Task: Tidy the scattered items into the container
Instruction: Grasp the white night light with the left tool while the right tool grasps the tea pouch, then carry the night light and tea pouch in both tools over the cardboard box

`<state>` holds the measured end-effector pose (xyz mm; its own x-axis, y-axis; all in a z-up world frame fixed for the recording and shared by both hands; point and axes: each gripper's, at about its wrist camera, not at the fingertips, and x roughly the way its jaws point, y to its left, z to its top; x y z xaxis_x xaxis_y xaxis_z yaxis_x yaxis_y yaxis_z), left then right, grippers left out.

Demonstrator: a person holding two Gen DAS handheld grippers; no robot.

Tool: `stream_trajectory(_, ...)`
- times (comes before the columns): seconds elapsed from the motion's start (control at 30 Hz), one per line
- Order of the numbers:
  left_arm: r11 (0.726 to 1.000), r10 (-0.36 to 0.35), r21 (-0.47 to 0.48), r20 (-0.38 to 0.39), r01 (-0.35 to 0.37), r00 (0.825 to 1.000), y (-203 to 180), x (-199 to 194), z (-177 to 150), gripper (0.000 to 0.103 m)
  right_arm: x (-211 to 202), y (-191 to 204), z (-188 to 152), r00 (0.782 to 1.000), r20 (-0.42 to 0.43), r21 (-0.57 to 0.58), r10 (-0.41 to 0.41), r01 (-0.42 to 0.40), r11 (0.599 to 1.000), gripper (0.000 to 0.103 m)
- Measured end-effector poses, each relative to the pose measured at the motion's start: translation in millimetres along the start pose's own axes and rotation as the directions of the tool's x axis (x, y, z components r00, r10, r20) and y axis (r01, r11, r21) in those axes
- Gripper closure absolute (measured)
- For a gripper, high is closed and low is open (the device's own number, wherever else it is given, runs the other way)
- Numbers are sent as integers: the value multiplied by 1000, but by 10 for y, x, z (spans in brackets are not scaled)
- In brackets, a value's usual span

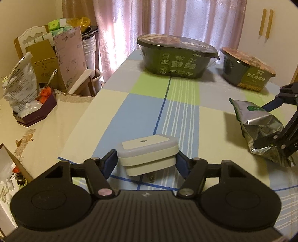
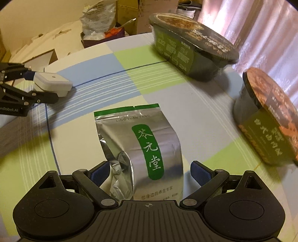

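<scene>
At the far left, on a cream-covered surface beside the table (image 1: 178,115), a dark hexagonal box (image 1: 35,113) holds a crumpled plastic bag (image 1: 20,83) and some orange bits, with cardboard boxes (image 1: 46,65) stacked behind it.

Next comes the left gripper (image 1: 146,162), low over the checked blue, green and cream tablecloth. Its blue-padded fingers (image 1: 109,163) press against both sides of a white plug adapter (image 1: 149,154), clamping it; the adapter's metal prong shows beneath it, above the cloth. In the right wrist view the same adapter (image 2: 53,83) sits held in that gripper at the left edge of the table.

Farther back, near the middle, a wide dark-green oval meal tub (image 1: 177,55) stands in front of pink curtains (image 1: 167,16). To its right stands a smaller round meal bowl (image 1: 247,68) with a brown printed lid.

At the right lies a silver foil pouch (image 2: 147,149) with a green label, flat on the cloth with its top edge pointing away. The right gripper (image 2: 149,173) sits around the pouch's lower end, fingers (image 2: 201,173) spread apart: the left finger touches the crumpled side, while the right one stands clear of the pouch.
</scene>
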<state>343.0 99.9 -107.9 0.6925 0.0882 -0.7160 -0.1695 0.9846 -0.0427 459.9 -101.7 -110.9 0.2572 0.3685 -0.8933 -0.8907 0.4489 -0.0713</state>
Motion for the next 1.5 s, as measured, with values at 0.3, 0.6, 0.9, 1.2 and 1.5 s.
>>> stream_trajectory(0.3,988,-143,53,-39,145,989,-148,-85,19,45,-158,151,-191,999,-34,115,10,-6,993,54)
stream_trajectory(0.6,912,-266,266,-192,311,945,-577,-207,-226,48,-585,667,-839,985,-153,298,-77,120,947,53)
stream_trajectory(0.9,926,-232,281,-109,254,967,-656,-218,-150,17,-754,902,-1062,985,-92,329,-149,171,929,14)
stream_trajectory(1.2,929,-227,266,-145,259,963,-645,-88,-154,43,-630,817,-1070,983,-75,341,-170,186,921,14)
stream_trajectory(1.5,905,-310,254,-153,340,938,-671,-354,-192,43,-695,751,-1217,988,-66,415,-141,155,897,14)
